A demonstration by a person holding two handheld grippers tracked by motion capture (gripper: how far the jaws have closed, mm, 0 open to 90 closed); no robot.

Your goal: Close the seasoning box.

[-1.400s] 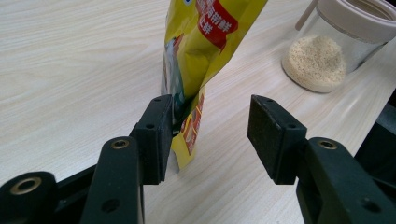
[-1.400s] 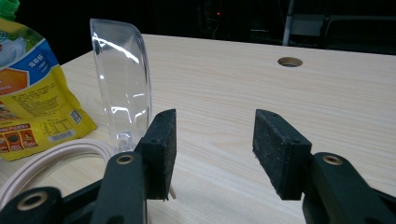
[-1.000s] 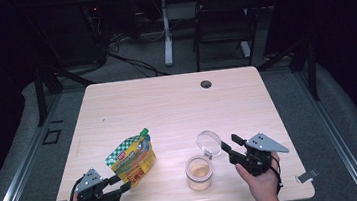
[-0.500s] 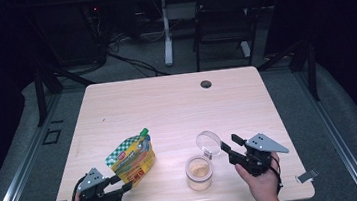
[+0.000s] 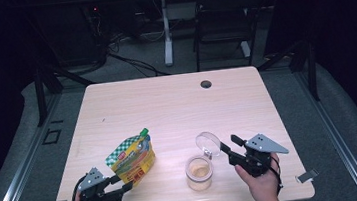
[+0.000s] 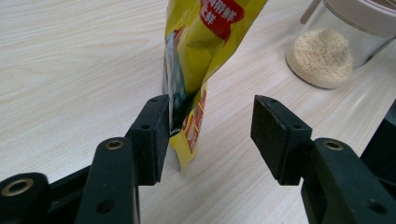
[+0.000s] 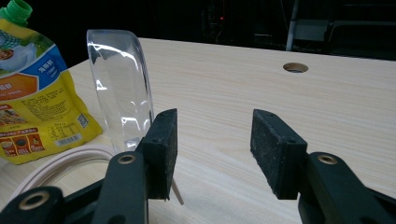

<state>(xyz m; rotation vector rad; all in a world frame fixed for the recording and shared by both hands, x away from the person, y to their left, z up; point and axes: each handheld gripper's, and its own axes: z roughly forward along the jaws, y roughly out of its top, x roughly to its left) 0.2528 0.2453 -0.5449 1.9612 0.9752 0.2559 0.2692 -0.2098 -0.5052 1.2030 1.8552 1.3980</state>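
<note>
Both claws stood apart at pouch and jar.
The soft, slippery pouch, at eleven o'clock from the glass jar, probably needed pinching at its stiff bottom seam; left gripper and right gripper held nothing.

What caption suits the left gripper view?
Open hand-held gripper around a yellow spouted pouch's bottom edge, beside a glass jar of beige grains.

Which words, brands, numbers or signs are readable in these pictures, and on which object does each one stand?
Yellow pouch, blue band: Chinese characters, too blurred to quote with certainty.
Yellow pouch, red patch: white Chinese characters, cut off and blurred.
Pouch, lower edge: barcode, QR code and small print, too small to read.
Jar, its clear lid, table: no text.
</note>
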